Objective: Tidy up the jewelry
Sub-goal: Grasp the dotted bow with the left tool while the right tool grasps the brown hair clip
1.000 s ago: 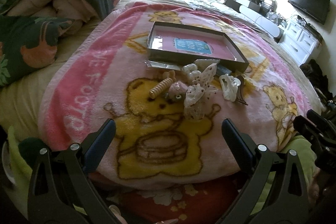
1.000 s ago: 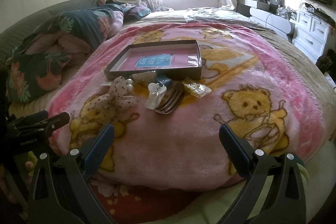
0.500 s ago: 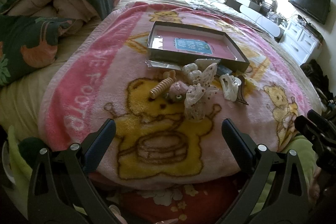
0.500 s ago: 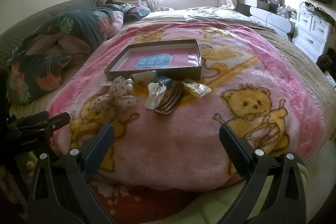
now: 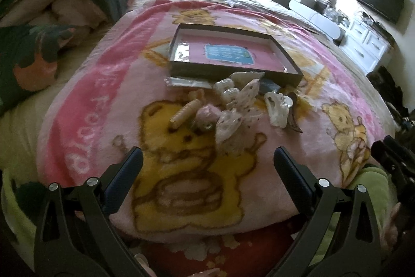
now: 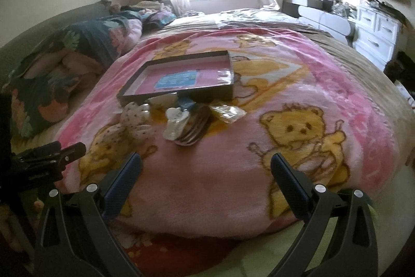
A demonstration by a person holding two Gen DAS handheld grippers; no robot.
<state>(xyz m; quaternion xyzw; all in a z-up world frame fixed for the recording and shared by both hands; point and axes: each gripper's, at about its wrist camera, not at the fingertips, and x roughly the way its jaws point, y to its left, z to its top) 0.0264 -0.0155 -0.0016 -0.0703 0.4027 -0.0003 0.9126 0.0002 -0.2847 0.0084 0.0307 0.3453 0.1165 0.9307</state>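
1. Reading "FOOTO" in white on the pink bear blanket [image 5: 85, 100]; the tray's blue label [image 5: 228, 55] is illegible.
2. Pale hair clips [image 5: 276, 108], a ribbed beige roll [image 5: 185, 114] and a spotted bow [image 6: 135, 121] are heaped just before the shallow dark tray [image 6: 181, 92].
3. Left gripper [image 5: 207, 165] and right gripper [image 6: 206, 168] both gape wide, holding nothing.

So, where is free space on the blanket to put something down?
Free: the pink blanket between the right gripper and the hair-clip pile; also inside the shallow box. Crowded: along the box's near wall.
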